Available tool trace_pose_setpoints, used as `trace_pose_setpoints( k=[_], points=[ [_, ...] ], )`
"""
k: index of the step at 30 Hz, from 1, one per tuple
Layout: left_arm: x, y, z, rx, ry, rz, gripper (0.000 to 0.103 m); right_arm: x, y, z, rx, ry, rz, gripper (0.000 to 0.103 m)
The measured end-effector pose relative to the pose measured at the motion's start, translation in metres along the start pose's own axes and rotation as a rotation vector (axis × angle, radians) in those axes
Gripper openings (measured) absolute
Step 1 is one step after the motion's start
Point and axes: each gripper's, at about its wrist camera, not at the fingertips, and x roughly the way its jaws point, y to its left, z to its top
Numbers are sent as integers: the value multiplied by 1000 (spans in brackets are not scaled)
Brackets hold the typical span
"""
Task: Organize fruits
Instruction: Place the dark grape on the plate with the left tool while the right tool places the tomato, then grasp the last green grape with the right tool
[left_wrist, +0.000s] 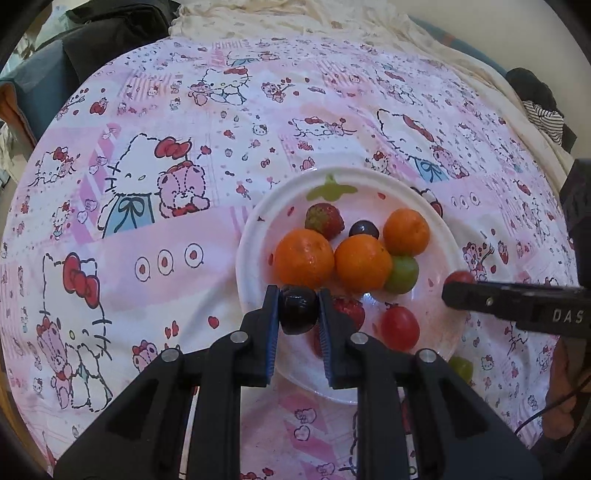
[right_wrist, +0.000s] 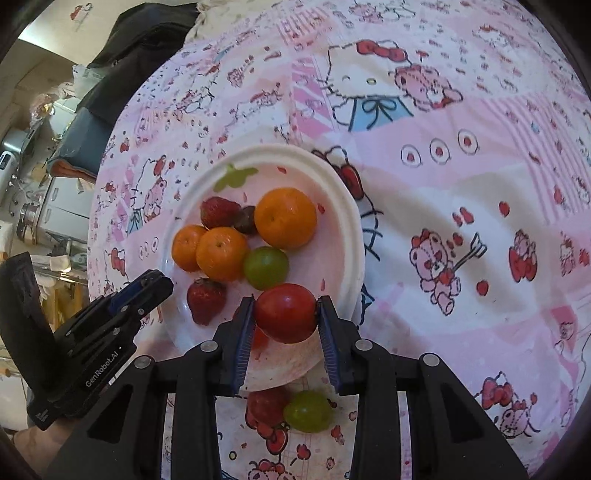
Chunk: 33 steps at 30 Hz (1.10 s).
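Two handheld grippers meet over a white plate (left_wrist: 255, 225) of fruit on a cartoon-print cloth. At lower centre of the left wrist view, the left gripper (left_wrist: 298, 308) is clenched on a dark grape (left_wrist: 297, 309), directly above the plate's near rim. At lower centre of the right wrist view, the right gripper (right_wrist: 285, 314) clasps a red grape (right_wrist: 285, 312) over the plate's opposite edge. Each fruit hangs above the plate, so release looks a short drop away.

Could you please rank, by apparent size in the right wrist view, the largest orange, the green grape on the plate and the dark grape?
1. Largest orange.
2. Green grape on the plate.
3. Dark grape, though partly hidden behind neighbouring fruit.
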Motion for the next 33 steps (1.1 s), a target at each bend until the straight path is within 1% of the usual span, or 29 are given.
trace_pose_setpoints(
  k=[5, 9, 11, 13, 14, 15, 16, 18, 23, 26, 30, 33],
  points=[
    [4, -1, 2, -6, 18, -7, 17, 3, 1, -1, 1, 7, -1, 36],
    [4, -4, 1, 8, 25, 6, 18, 2, 0, 0, 9, 4, 0, 38],
    [4, -6, 1, 14, 31, 13, 29, 3, 0, 0, 14, 5, 1, 38],
    [3, -7, 0, 13, 30, 18, 57, 1, 0, 1, 15, -4, 0, 40],
    [2, -7, -1, 12, 27, 15, 61, -1, 1, 2, 18, -9, 10, 43],
    [1, -7, -1, 9, 23, 10, 66, -3, 1, 2, 24, -14, 24, 60],
    [0, -8, -1, 10, 26, 8, 66, -5, 0, 3, 32, -25, 25, 73],
    [-3, -8, -1, 11, 25, 13, 66, -12, 1, 4, 32, -58, 14, 73],
    [-17, -5, 2, -8, -7, 15, 66, -32, -1, 10, 50, -121, 55, 73],
    [-26, -2, 1, -22, -22, 21, 66, -44, 0, 9, 39, -153, 41, 73],
    [-37, -1, -3, -24, -36, 33, 66, -53, -3, 2, 58, -160, 38, 73],
    [-45, 0, -5, -28, -43, 27, 66, -60, -4, -6, 57, -157, 15, 73]
  ],
)
